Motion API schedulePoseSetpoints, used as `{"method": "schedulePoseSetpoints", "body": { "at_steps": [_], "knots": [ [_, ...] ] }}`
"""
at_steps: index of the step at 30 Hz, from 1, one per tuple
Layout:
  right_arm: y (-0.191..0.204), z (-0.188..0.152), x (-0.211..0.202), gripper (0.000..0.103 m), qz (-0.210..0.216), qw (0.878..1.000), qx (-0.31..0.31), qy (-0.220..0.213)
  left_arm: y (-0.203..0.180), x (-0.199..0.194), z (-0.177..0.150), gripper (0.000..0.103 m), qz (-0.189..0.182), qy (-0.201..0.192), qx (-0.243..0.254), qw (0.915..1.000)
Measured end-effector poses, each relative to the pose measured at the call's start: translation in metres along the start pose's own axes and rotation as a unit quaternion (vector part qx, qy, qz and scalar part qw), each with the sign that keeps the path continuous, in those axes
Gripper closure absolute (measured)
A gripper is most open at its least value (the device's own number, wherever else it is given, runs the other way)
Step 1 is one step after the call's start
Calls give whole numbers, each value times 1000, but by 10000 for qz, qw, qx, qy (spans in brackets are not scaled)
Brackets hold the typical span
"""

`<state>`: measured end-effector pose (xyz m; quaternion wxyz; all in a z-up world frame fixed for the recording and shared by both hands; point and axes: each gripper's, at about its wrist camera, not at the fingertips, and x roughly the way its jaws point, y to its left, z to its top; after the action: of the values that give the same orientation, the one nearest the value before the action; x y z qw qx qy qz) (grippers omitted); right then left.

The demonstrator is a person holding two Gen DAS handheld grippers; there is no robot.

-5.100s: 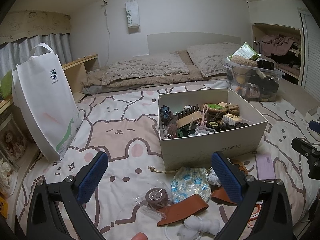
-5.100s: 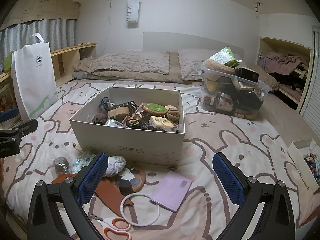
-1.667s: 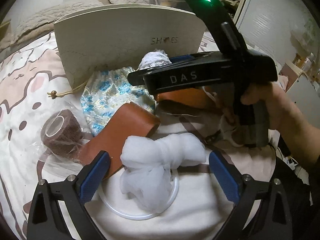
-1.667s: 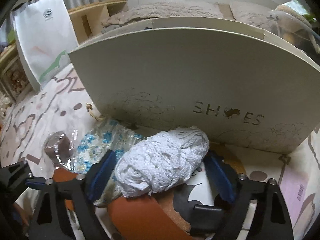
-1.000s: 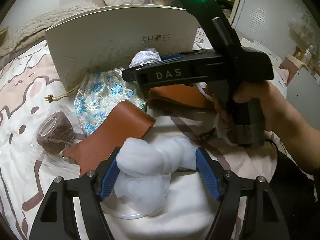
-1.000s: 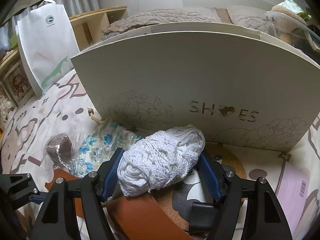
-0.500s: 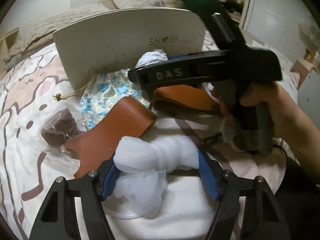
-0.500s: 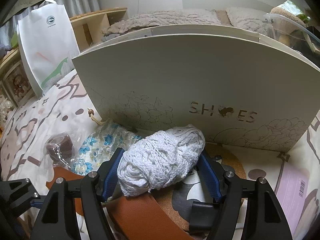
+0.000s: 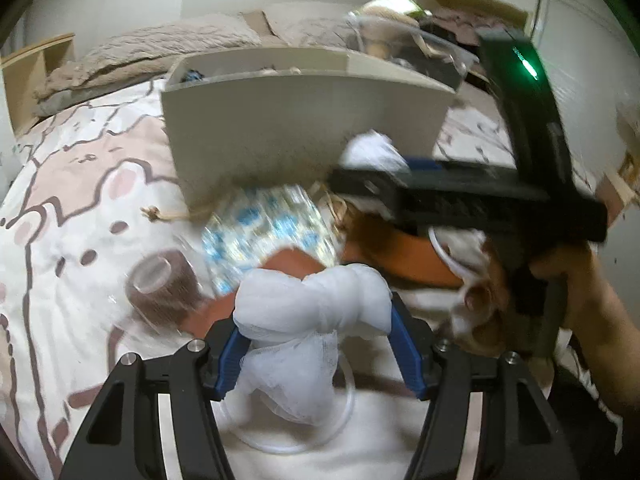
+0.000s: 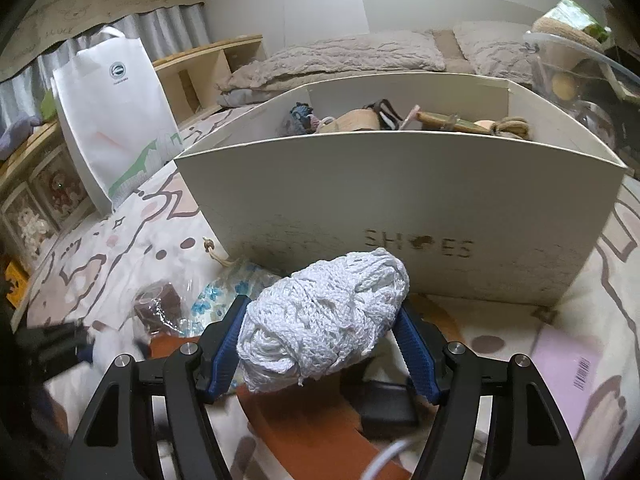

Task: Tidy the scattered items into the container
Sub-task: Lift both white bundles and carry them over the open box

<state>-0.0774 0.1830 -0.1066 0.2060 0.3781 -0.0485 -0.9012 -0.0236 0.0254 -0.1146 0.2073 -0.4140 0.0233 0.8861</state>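
The left claw (image 9: pixel 316 344), its jaws just closing, pinches a knotted white gauze bundle (image 9: pixel 312 300) lying crosswise between the pads. The right claw (image 10: pixel 324 348) grips a white crocheted bundle (image 10: pixel 324 316), long axis slanting up to the right, before the shoe box (image 10: pixel 400 208) on the bed (image 10: pixel 600 292).

Both wrist cameras look steeply down, close over the bed; both views share the cream cardboard shoebox (image 9: pixel 280 128) (image 10: pixel 400 200).
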Motion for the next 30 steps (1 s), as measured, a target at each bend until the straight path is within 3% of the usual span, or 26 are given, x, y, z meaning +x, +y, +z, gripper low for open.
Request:
{"method": "schedulePoseSetpoints", "body": {
  "at_steps": [10,21,27,30],
  "knots": [
    [-22,8,-27,32,86,9999,64,25,9,6,44,40,-179,-254,-252,9992],
    [-40,31,-50,32,117,9996,115,-220,1,5,87,40,-355,-690,-96,9969],
    [-49,54,-58,32,210,9990,179,-337,0,9,114,40,-344,-746,-120,9965],
    [-51,65,-62,32,192,9987,138,-453,3,11,127,39,-415,-585,-218,9972]
  ]
}}
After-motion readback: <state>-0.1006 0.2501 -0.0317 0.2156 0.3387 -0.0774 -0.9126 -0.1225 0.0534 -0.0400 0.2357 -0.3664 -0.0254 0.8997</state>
